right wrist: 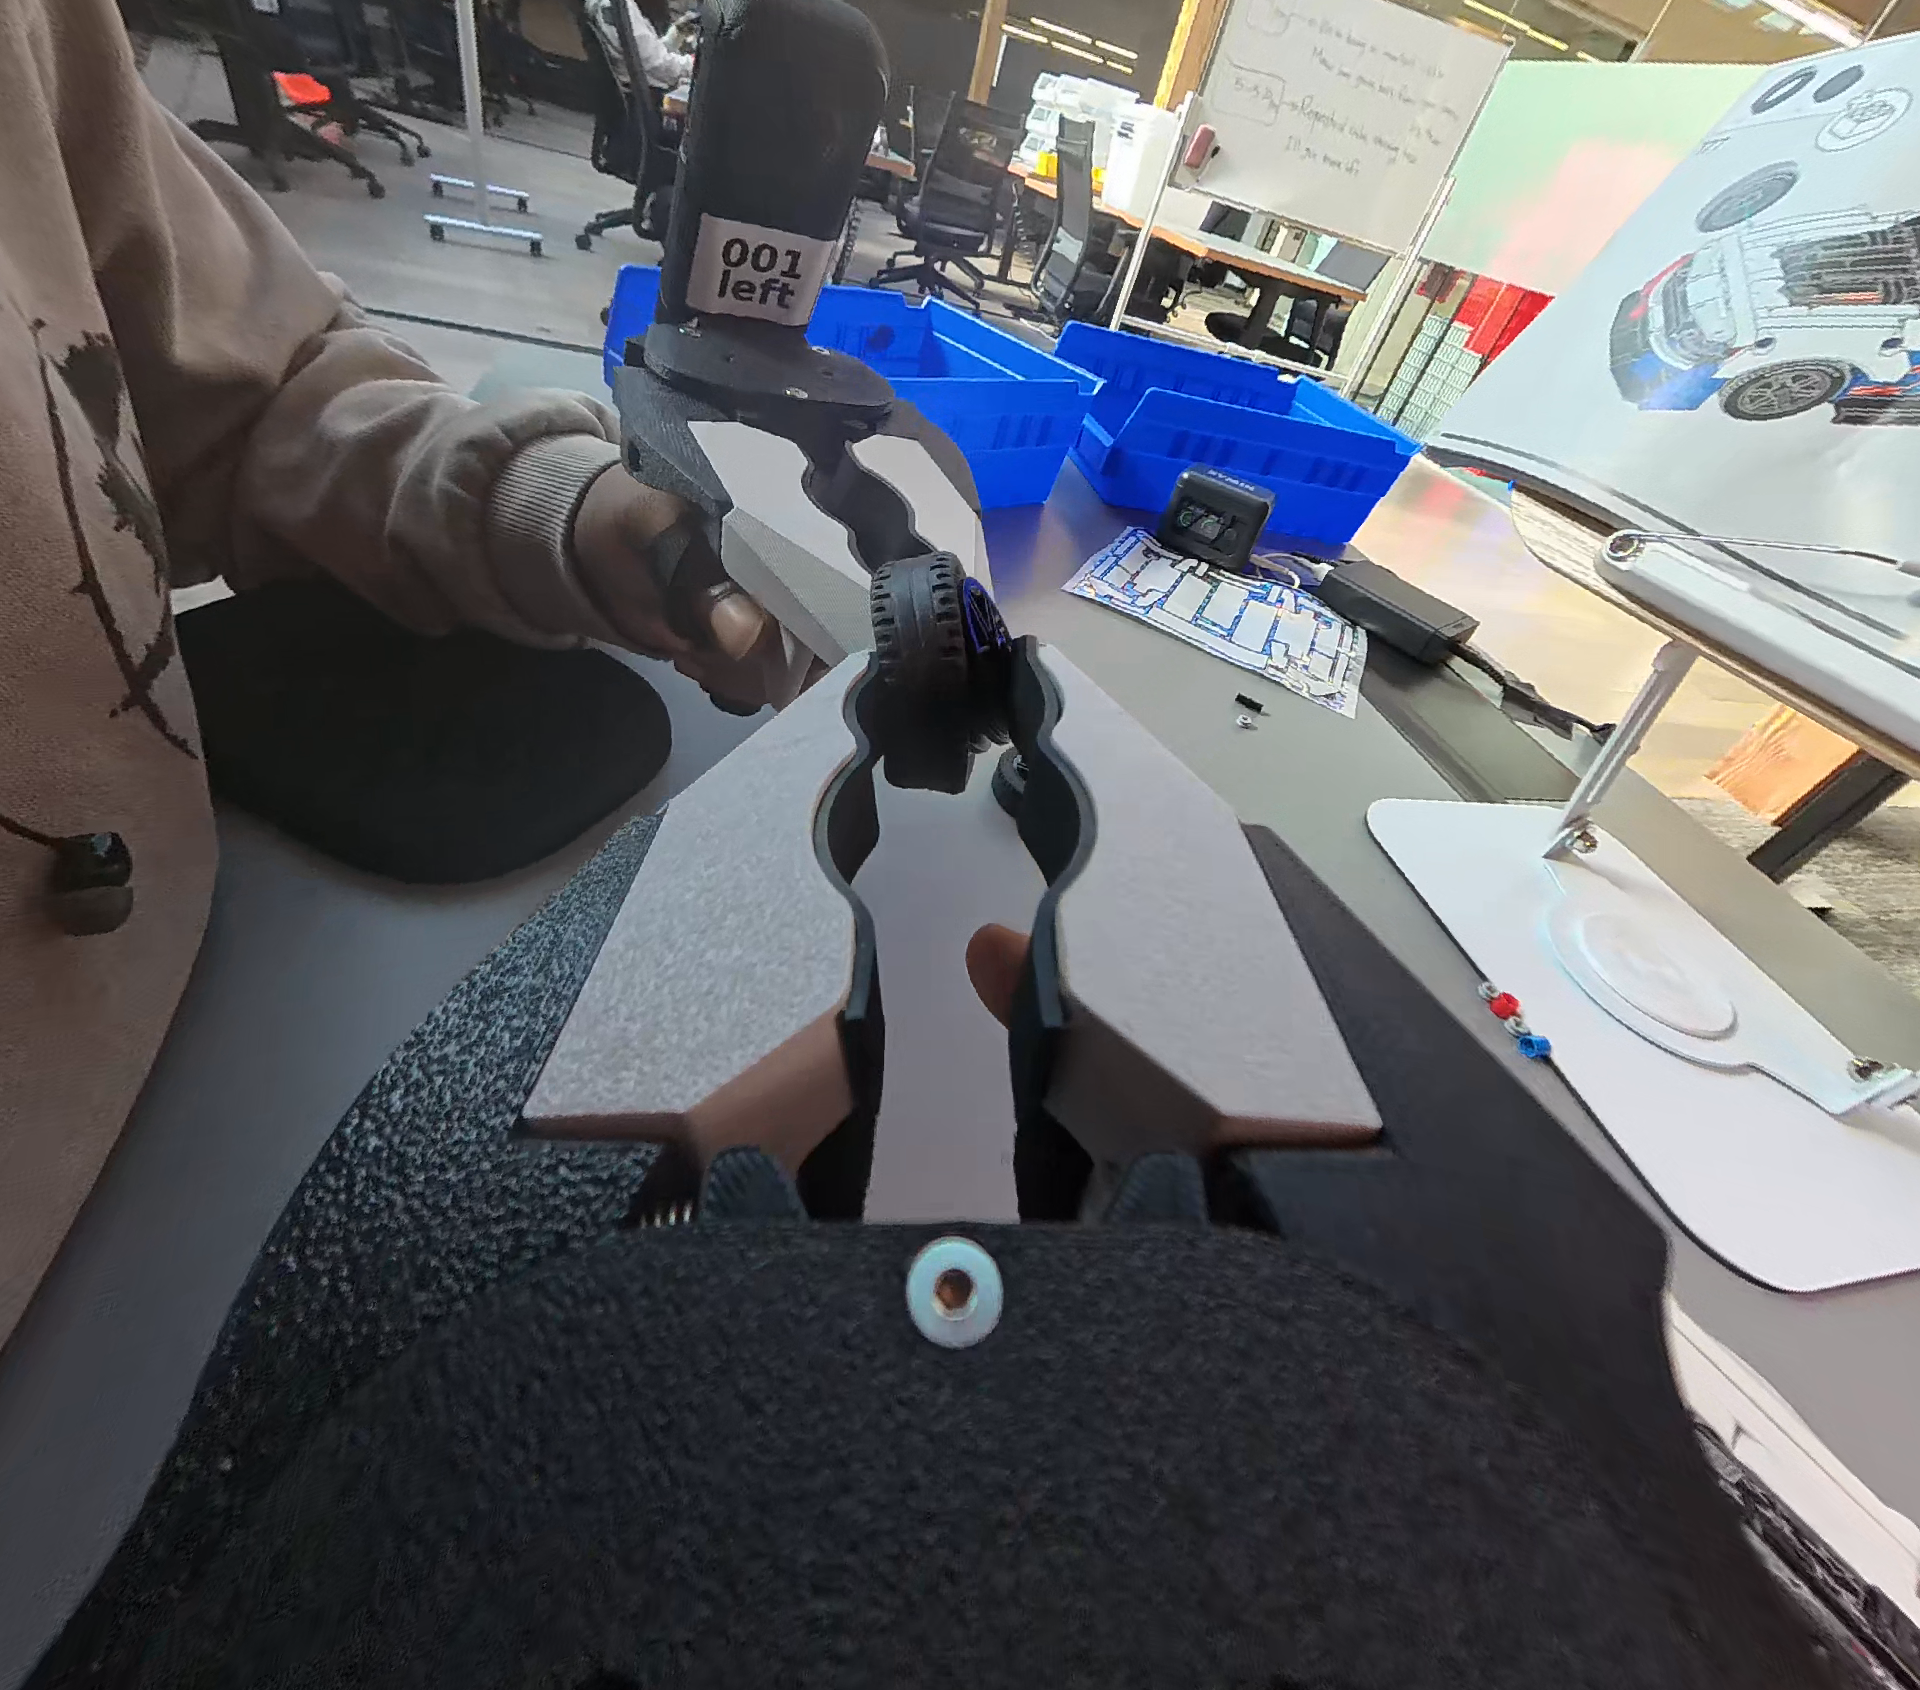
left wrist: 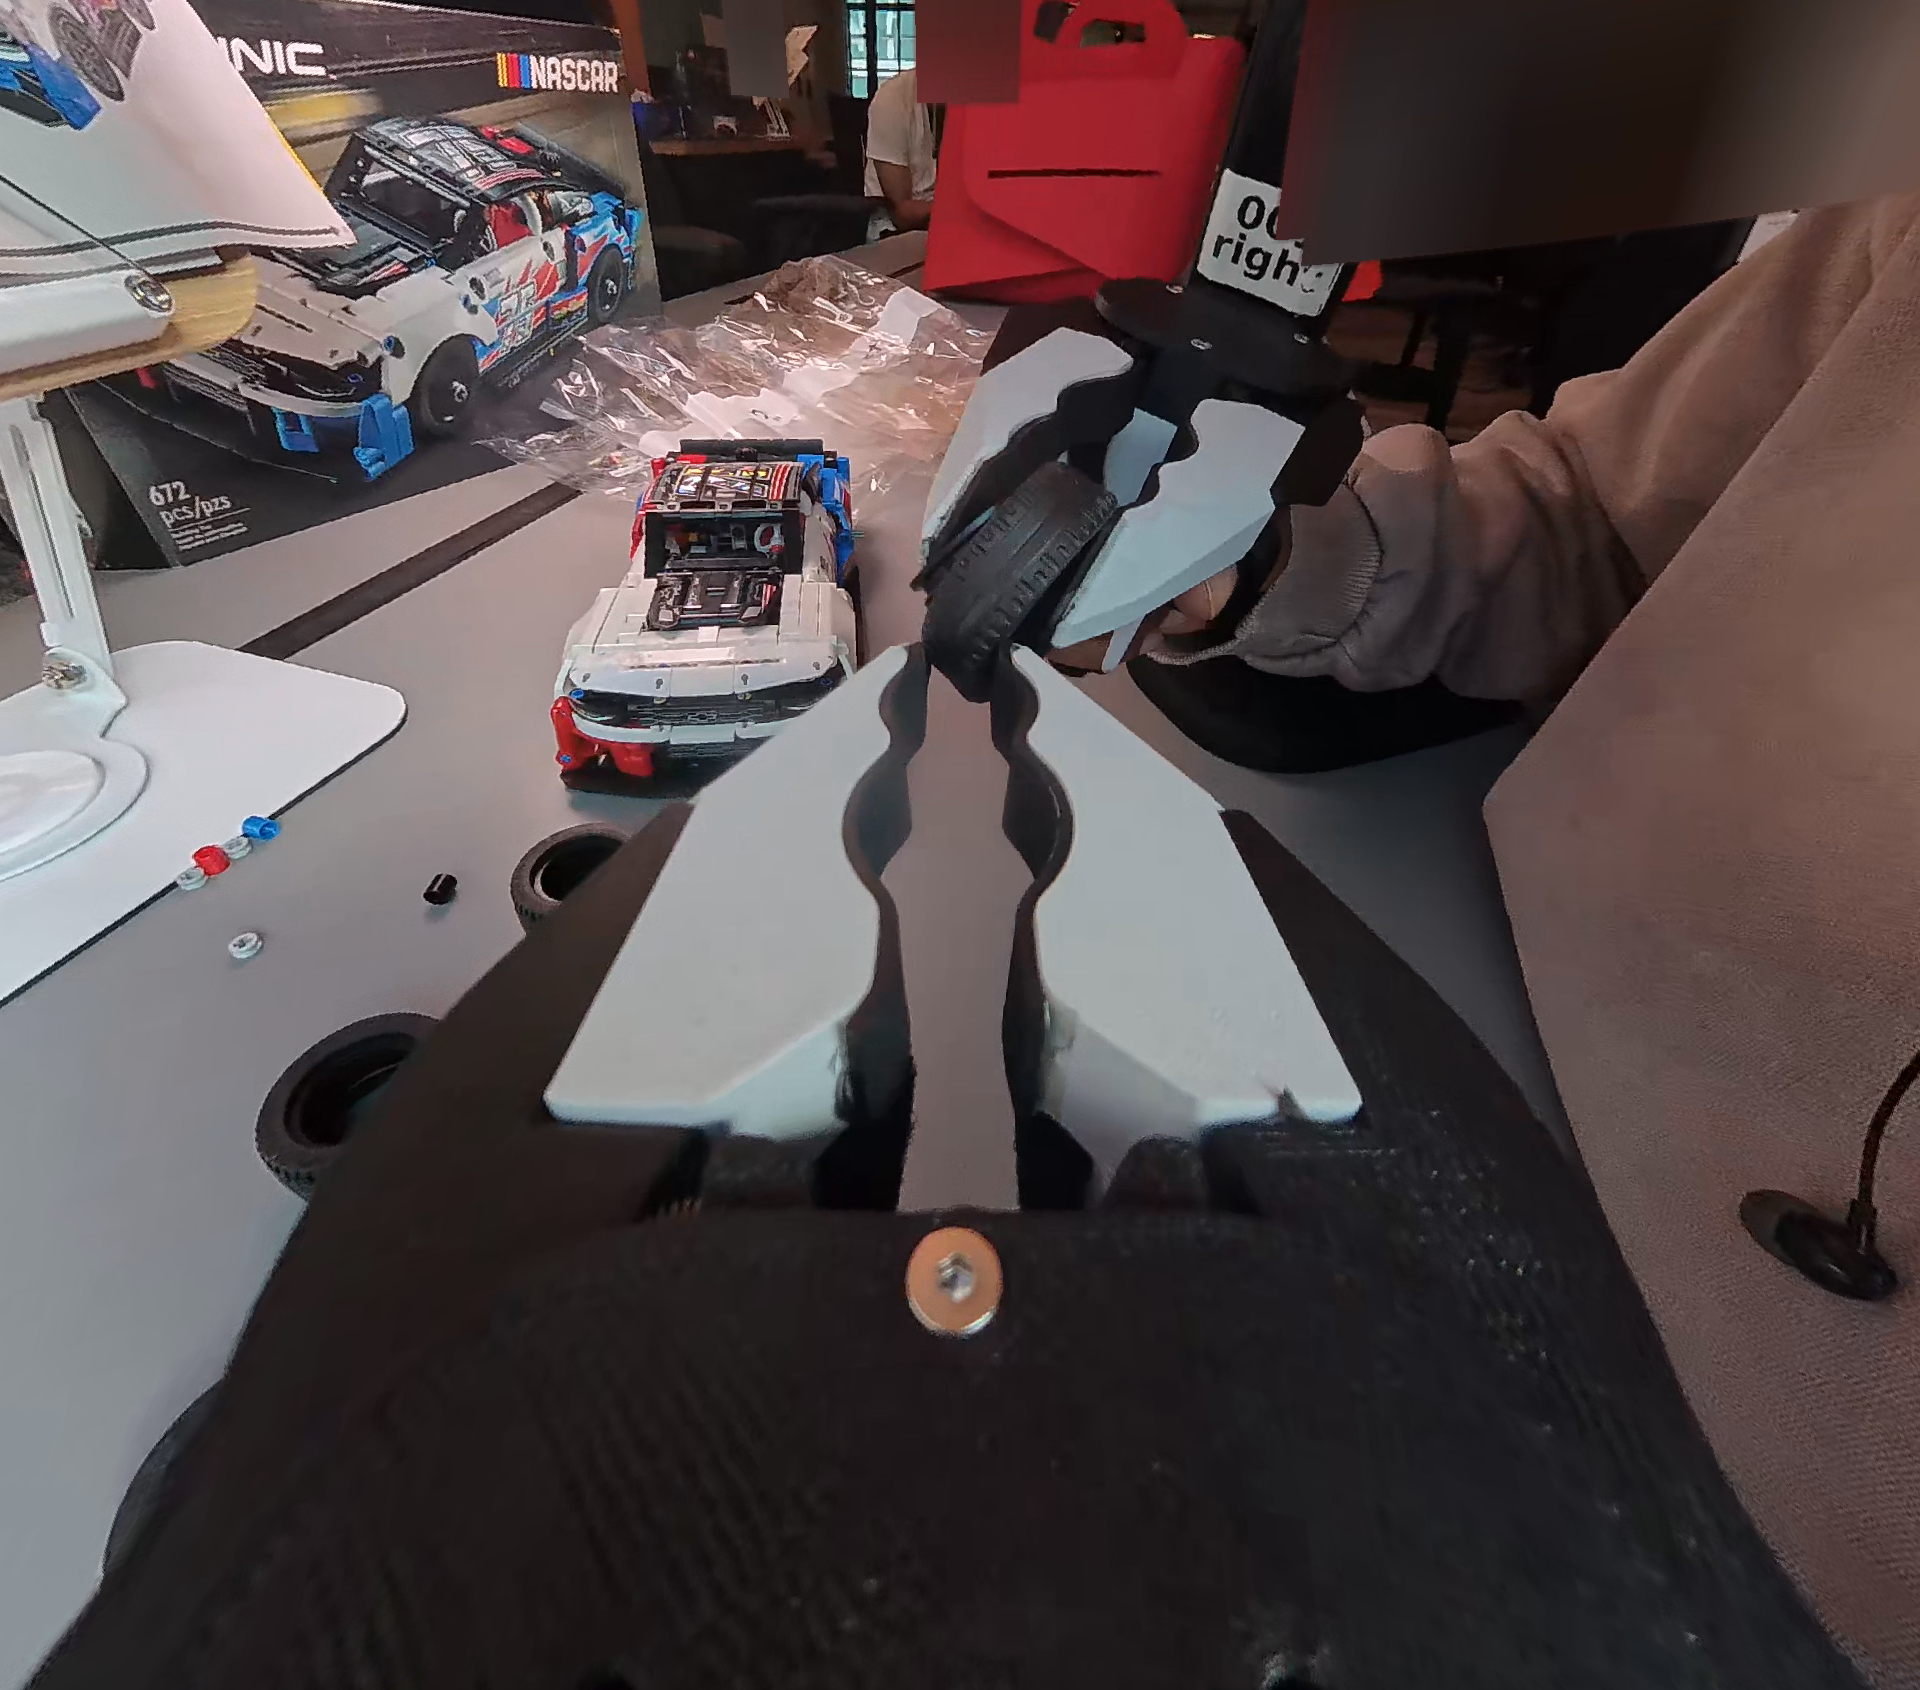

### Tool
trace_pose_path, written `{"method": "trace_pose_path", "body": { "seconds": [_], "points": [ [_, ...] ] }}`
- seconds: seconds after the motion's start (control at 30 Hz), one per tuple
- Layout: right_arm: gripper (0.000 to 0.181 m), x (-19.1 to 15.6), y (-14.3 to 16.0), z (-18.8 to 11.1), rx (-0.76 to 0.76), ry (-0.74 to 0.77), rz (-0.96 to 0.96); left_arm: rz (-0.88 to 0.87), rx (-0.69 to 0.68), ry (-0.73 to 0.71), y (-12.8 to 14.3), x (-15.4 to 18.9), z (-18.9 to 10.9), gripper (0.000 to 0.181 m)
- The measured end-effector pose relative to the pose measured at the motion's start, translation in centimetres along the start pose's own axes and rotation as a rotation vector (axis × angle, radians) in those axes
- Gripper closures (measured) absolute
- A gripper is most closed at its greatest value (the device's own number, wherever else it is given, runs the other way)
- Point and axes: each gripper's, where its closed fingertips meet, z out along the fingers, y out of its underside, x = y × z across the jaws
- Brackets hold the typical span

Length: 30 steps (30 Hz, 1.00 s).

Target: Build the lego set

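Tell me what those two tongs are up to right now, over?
Right tongs shut on black tyre, held above table. Left tongs slightly open, tips at the tyre. Car model waits on table; loose tyres nearby, nothing blocking.

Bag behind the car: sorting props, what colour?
Red bag; the left wrist view shows it best.
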Motion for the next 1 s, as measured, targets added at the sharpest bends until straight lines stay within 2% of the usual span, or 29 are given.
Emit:
{"method": "trace_pose_path", "body": {
  "seconds": [0.3,0.47,0.63,0.7,0.77,0.87,1.0],
  "points": [
    [0.16,-0.4,0.3,-0.3,-0.004,-0.084,0.098,-0.011,-0.002,0.057,0.4,0.5,0.3,0.17],
    [0.161,-0.3,-0.5,-0.8,0.167,-0.204,0.415,-0.059,0.078,0.106,-0.8,1.4,0.3,0.166],
    [0.161,0.3,-0.7,-0.2,0.187,-0.107,0.337,-0.111,0.133,0.055,-1.4,0.5,-0.2,0.163],
    [0.161,0.6,0.0,0.1,0.111,-0.053,0.252,-0.07,0.09,-0.002,-0.8,-0.4,-0.3,0.157],
    [0.161,0.6,1.4,0.4,-0.011,-0.041,0.181,0.08,0.013,-0.071,0.4,-1.0,-0.4,0.154],
    [0.16,-0.5,3.4,0.4,-0.16,-0.11,0.174,0.247,-0.101,-0.097,2.2,-1.0,-0.2,0.14],
    [0.16,-1.0,3.7,0.1,-0.203,-0.173,0.275,0.186,-0.076,0.019,2.9,0.6,0.4,0.16]
  ]
}}
